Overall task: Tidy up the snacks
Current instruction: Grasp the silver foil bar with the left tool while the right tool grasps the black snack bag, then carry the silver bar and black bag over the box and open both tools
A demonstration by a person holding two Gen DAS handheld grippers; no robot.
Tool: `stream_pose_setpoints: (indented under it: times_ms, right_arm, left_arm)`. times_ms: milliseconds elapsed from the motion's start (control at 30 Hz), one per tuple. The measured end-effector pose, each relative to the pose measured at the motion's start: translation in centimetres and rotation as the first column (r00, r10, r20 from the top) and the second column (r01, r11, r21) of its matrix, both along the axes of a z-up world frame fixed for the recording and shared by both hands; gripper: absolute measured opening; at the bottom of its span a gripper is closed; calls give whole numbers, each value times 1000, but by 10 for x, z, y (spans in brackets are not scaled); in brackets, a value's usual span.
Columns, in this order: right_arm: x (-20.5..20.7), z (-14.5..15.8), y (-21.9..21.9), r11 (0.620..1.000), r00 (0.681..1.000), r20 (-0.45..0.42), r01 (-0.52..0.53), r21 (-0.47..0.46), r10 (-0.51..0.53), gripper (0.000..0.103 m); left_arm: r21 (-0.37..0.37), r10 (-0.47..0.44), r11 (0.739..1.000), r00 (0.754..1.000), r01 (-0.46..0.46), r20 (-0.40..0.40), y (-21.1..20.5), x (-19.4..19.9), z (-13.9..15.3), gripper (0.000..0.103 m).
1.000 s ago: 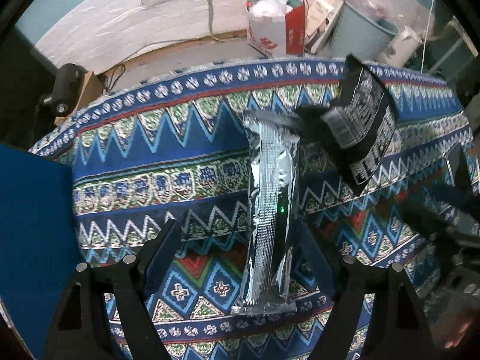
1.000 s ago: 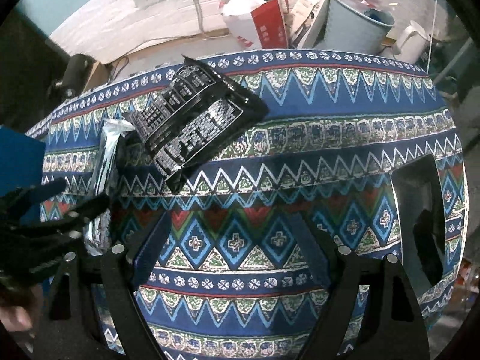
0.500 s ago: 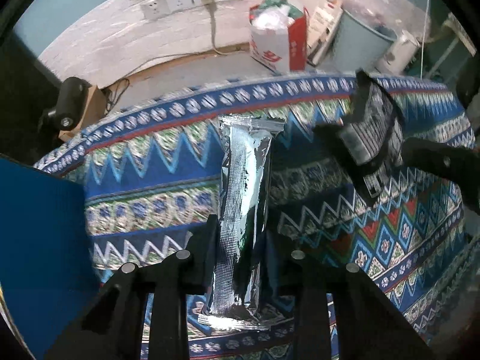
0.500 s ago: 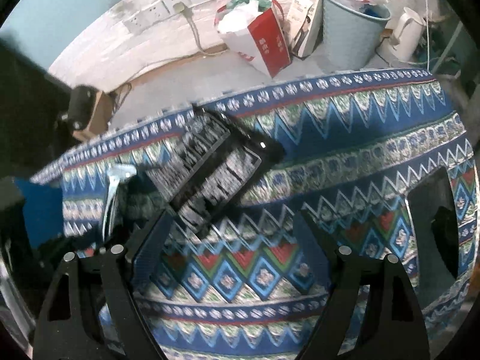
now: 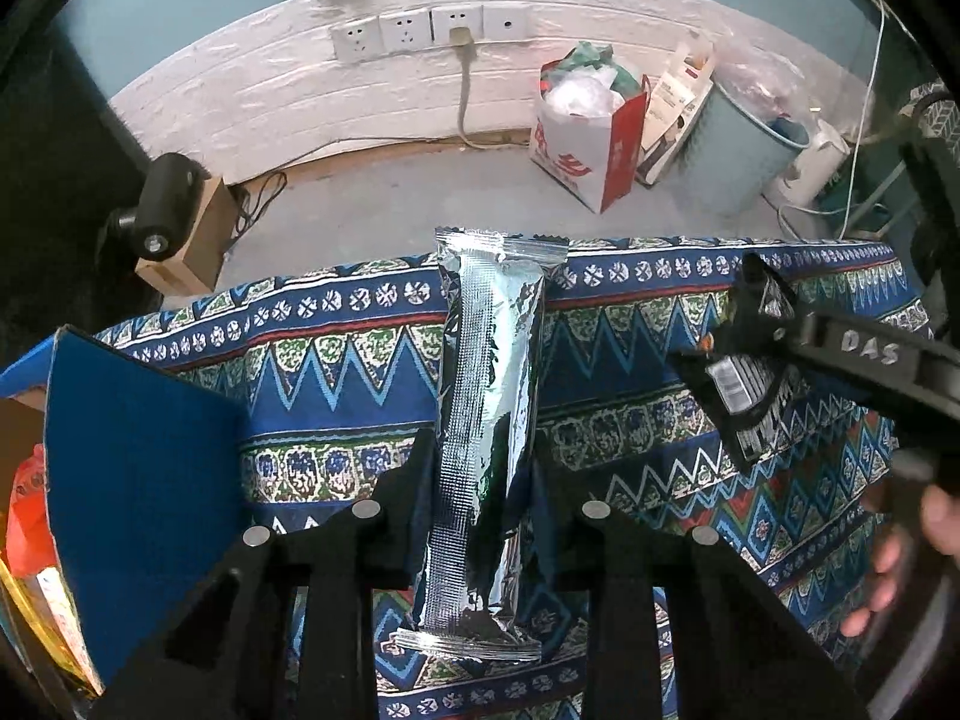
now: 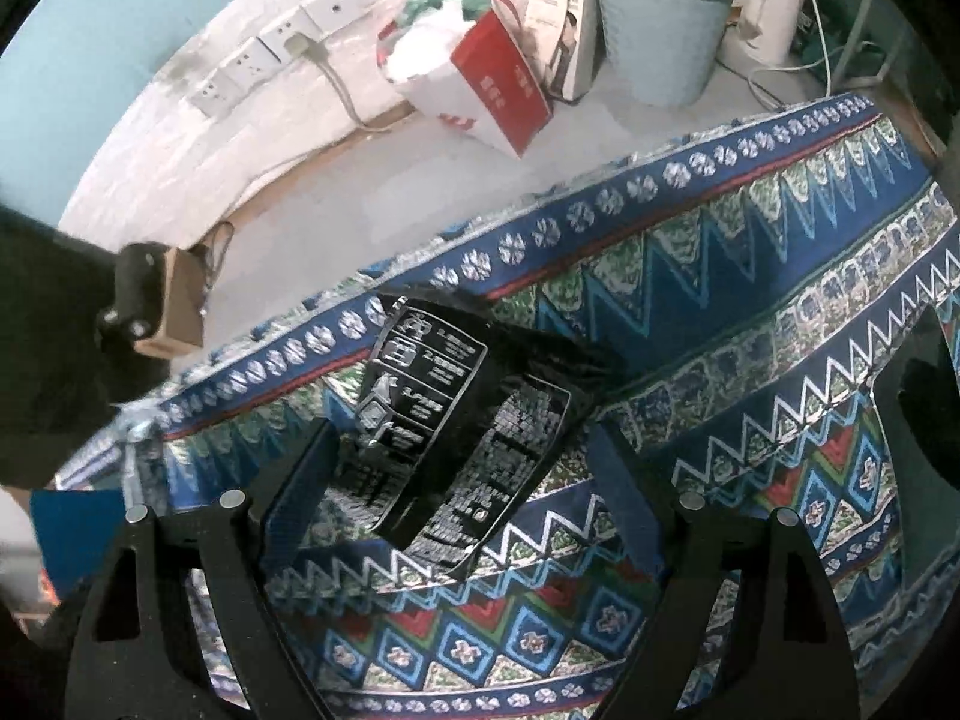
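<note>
Left wrist: left hand-held gripper (image 5: 480,480) clamps silver packet (image 5: 486,396), seemingly lifted.

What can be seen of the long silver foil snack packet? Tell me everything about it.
The long silver foil snack packet is a slim, shiny sealed pouch with crimped ends and a ribbed seam down its length. It looks full and unopened. The left tongs are shut on its lower half, a finger on each side. Its top end reaches past the far edge of the patterned blue tablecloth.

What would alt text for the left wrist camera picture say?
A left gripper pinches a long silver snack packet above a blue patterned tablecloth. A black snack bag lies to the right, under the right gripper; a blue box flap stands left.
</note>
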State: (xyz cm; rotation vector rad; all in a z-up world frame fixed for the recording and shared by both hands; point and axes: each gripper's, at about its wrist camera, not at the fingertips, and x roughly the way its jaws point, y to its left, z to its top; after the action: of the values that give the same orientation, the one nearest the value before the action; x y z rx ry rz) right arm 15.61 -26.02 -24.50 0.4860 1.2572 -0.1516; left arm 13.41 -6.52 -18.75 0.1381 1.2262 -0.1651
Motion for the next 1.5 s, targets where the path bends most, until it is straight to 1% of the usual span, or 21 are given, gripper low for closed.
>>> stream_pose_setpoints:
  times_ms: [133, 167, 267, 300, 400, 500, 600, 700, 833, 1000, 1100, 1267, 1500]
  right_arm:
    - [-2, -15, 5, 1000, 999, -41, -19, -19, 18, 84]
    - [-1, -15, 8, 998, 999, -34, -37, -47, 36, 84]
    - [-3, -16, 25, 984, 991, -62, -126, -122, 119, 84]
    - [-4, -17, 31, 977, 986, -71, -157, -147, 148, 81]
    - [-11, -16, 45, 940, 969, -76, -248, -233, 237, 59]
    - [-18, -14, 50, 926, 954, -73, -300, -228, 291, 59]
    - [-27, -10, 49, 926, 951, -55, -310, -216, 305, 59]
    - [-39, 2, 48, 928, 950, -31, -310, -207, 310, 59]
    - [-51, 26, 57, 918, 943, 0, -325, -227, 334, 59]
    - [-64, 54, 72, 889, 921, 41, -361, -283, 387, 59]
    - [-67, 67, 75, 879, 911, 63, -373, -297, 408, 59]
    - [-83, 90, 85, 867, 892, 102, -393, -307, 441, 59]
    - [-100, 116, 107, 843, 853, 155, -436, -314, 499, 59]
  left_arm:
    - [-9, 8, 1000, 1000, -8, -20, 4, -2, -3, 29]
    - [-13, 11, 1000, 1000, -12, -24, 5, -2, -4, 29]
    - [-18, 10, 1000, 1000, -11, -27, 5, -4, -3, 29]
    - [-15, 8, 1000, 1000, -8, -24, 5, -5, -2, 29]
    - [-12, 1, 1000, 1000, -1, -20, 5, -11, 1, 29]
    - [-10, -7, 1000, 1000, 7, -16, 6, -18, 6, 29]
    - [-13, -14, 1000, 1000, 14, -5, 7, -25, 15, 29]
    - [-15, -17, 1000, 1000, 17, 11, 9, -32, 23, 29]
    - [-19, -17, 1000, 1000, 18, 21, 13, -42, 34, 29]
    - [-25, -22, 999, 999, 23, 48, 17, -56, 52, 29]
    - [-25, -27, 999, 997, 29, 73, 20, -64, 64, 29]
    - [-33, -26, 999, 994, 29, 103, 28, -77, 83, 29]
    - [-40, -14, 999, 989, 20, 150, 46, -96, 110, 29]
